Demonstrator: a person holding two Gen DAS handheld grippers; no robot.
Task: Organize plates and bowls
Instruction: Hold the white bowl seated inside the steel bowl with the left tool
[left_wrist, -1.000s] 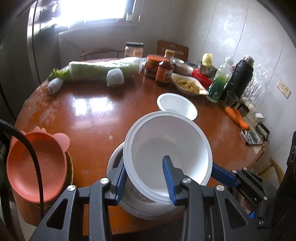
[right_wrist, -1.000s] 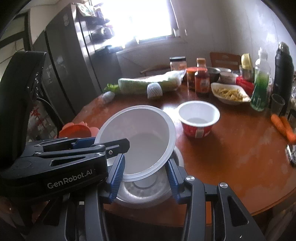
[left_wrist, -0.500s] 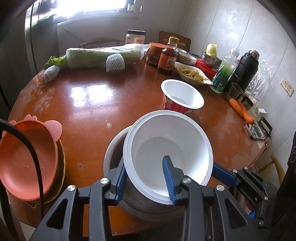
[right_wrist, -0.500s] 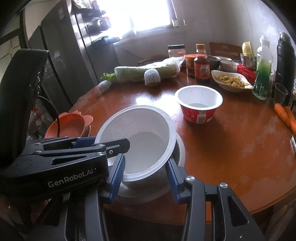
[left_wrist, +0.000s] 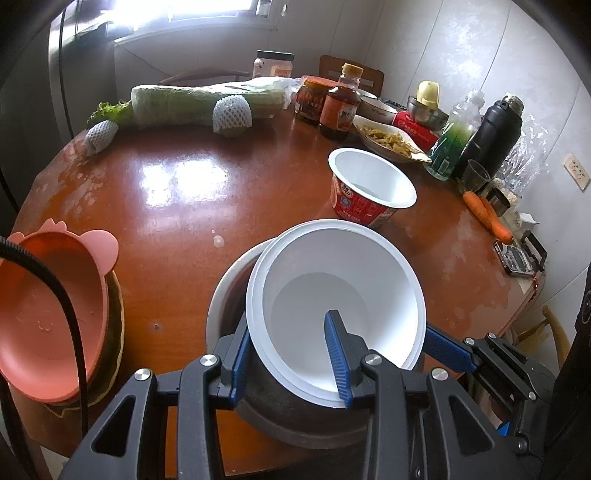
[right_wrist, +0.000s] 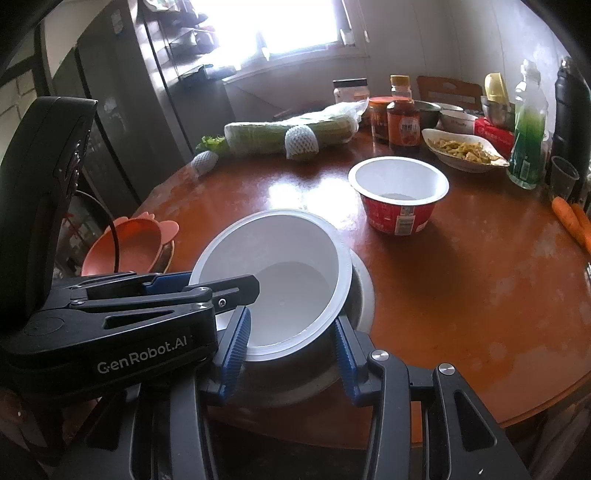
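Both tongs grip one white bowl (tilted, glossy) inside a grey bowl.

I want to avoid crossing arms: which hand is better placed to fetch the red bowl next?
Probably right. The left gripper is clamped on the white bowl at its rim, and the red bowl stands on the side of the right gripper.

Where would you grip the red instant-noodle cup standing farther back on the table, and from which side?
By its rim. The red cup stands upright, open and apart from its neighbours, and its wall tapers downward, so a side squeeze may slip. Bring one finger inside and one outside the white lip on the near side, over bare table; bottles and a dish crowd the far side.
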